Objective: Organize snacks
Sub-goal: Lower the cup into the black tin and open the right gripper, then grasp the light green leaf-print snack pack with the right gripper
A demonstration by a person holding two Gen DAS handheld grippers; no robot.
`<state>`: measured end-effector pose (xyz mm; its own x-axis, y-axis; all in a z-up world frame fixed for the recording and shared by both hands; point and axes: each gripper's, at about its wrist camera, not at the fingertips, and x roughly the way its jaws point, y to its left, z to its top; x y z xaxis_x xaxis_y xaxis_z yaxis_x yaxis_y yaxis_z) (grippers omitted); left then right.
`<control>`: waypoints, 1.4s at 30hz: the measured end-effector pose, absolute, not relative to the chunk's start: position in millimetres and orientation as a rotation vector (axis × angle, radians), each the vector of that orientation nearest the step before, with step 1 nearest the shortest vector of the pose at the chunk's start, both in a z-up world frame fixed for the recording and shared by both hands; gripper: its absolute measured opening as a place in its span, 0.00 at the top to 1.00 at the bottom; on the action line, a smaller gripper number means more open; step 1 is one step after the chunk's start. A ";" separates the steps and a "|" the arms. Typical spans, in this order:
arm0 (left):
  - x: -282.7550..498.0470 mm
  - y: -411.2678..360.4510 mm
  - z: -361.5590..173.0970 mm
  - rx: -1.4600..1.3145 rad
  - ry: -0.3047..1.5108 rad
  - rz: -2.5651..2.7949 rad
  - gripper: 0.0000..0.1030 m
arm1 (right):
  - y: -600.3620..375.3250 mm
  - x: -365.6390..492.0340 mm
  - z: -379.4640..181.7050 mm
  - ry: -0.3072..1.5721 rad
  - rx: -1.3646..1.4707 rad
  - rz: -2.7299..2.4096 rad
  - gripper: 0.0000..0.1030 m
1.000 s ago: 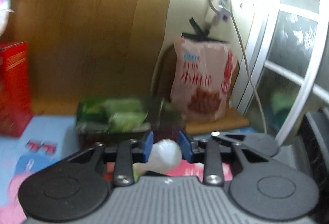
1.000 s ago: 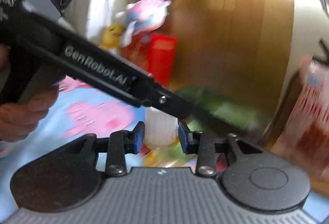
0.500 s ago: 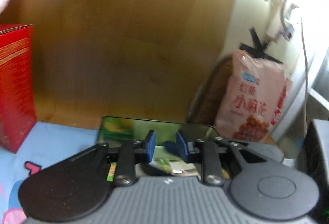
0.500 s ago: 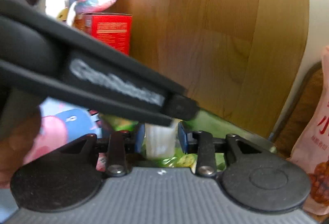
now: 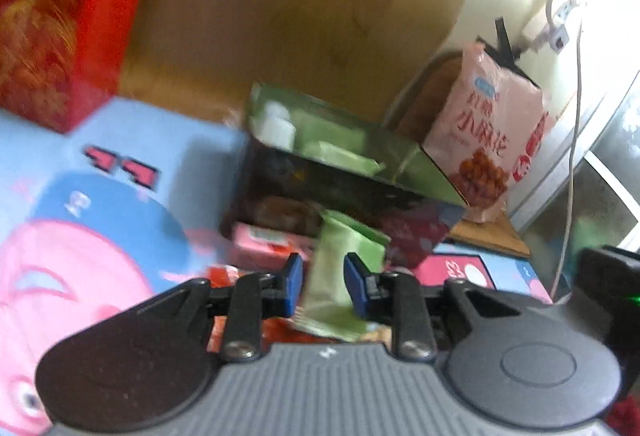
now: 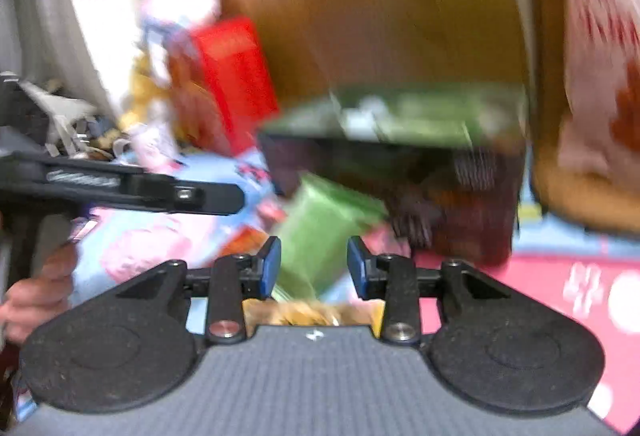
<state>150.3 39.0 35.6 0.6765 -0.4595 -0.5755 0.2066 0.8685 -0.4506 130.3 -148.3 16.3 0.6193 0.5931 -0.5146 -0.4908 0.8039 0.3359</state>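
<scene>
A green snack packet leans against the front of a dark open box with a green inside. My left gripper frames the packet; its jaws are opening and the pads stand off it. White cups lie in the box's far left corner. The right wrist view is blurred. There the green packet shows between the fingers of my right gripper, whose jaws are opening with clear gaps on both sides. The box stands just behind it.
A red carton stands at the back left and a pink snack bag at the back right, both against a wooden panel. Small pink and red packets lie on the cartoon mat. A hand holds the other tool.
Both grippers held white cups a second ago; the left let go first, the right after. Both have dropped lower, toward the green packet in front of the box.
</scene>
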 end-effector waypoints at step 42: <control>-10.4 128.4 4.0 -0.578 0.803 -0.309 0.73 | -59.2 -18.9 -3.6 0.608 -0.132 0.960 0.56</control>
